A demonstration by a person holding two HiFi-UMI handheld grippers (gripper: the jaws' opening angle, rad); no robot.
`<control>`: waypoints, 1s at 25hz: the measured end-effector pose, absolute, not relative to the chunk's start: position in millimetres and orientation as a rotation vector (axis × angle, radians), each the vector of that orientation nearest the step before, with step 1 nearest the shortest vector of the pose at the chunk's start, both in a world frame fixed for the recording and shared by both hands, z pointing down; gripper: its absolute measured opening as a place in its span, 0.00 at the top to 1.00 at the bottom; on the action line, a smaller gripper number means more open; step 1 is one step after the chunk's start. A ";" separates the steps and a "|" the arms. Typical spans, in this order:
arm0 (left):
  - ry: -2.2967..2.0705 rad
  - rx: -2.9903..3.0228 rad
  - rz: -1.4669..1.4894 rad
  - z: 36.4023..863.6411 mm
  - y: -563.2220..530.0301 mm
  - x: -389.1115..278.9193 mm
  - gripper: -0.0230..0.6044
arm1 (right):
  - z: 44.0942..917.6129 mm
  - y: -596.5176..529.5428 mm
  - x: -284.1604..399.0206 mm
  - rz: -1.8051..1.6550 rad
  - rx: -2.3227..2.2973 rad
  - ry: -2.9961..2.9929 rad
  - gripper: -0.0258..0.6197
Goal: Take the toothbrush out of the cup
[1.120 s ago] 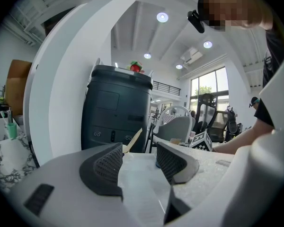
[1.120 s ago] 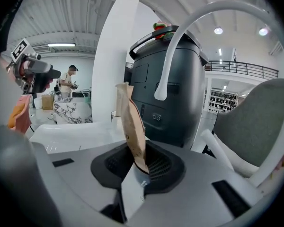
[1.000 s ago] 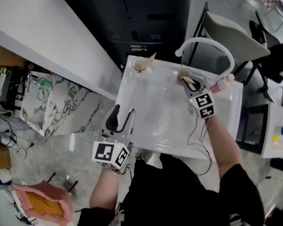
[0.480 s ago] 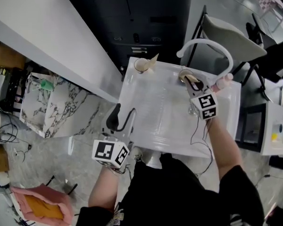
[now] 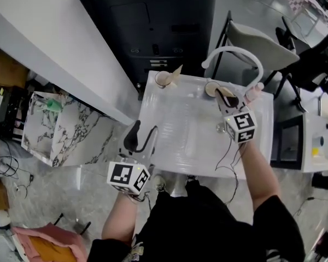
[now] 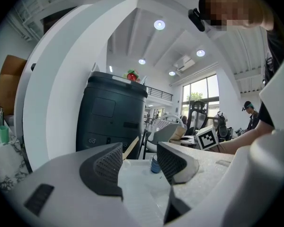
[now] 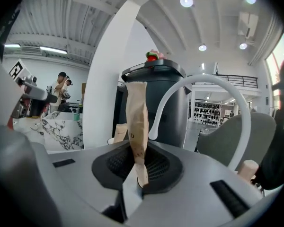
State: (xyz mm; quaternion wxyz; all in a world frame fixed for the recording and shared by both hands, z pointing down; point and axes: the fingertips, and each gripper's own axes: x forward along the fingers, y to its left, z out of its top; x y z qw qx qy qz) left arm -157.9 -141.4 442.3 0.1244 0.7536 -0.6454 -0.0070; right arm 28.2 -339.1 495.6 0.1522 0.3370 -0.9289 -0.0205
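My right gripper (image 5: 227, 99) is shut on a toothbrush in a brown paper sleeve (image 5: 222, 93), held just over the right cup (image 5: 211, 88) at the far edge of the white basin top (image 5: 191, 132). In the right gripper view the sleeved toothbrush (image 7: 137, 122) stands upright, pinched between the pads of that gripper (image 7: 138, 168). A second cup (image 5: 162, 78) with another paper-sleeved brush (image 5: 176, 70) stands to the left. My left gripper (image 5: 140, 138) hangs open at the basin's near left edge, with nothing between its pads (image 6: 109, 163).
A white curved faucet (image 5: 238, 53) arches over the basin's far right corner. A dark bin (image 5: 158, 21) stands behind the basin, a long white counter (image 5: 38, 42) to the left, and a grey chair (image 5: 257, 40) at the far right.
My right gripper has risen with the sleeved toothbrush, which now sits higher over the right cup. The left gripper has barely shifted.
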 end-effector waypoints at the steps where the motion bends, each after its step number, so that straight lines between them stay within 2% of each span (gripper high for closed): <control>1: -1.876 2.208 -0.021 441.3 -140.1 -158.2 0.63 | 489.0 -335.3 29.2 -0.045 0.981 -2.679 0.90; 25: -1.640 2.455 -0.023 414.0 -117.2 -155.3 0.63 | 393.5 -201.1 42.6 0.004 1.223 -2.753 0.90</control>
